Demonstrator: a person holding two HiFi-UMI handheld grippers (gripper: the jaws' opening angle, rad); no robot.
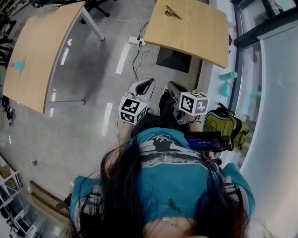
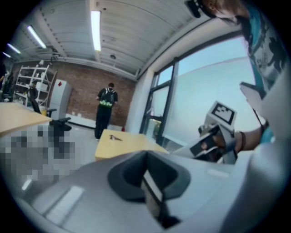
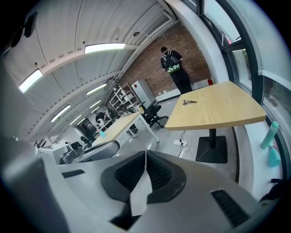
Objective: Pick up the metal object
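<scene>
Brass-toned small metal object (image 1: pixel 172 11), seemingly a clip, lay on the pale wooden table (image 1: pixel 195 32), well apart from the left gripper (image 1: pixel 142 87) and right gripper (image 1: pixel 175 91), both clenched empty. Reaching with jaws unopened would likely knock it off. No legible writing appeared, only square markers (image 1: pixel 132 110).

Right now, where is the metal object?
Head view, top centre: the metal object lies near the far edge of the wooden table beside the window.
</scene>
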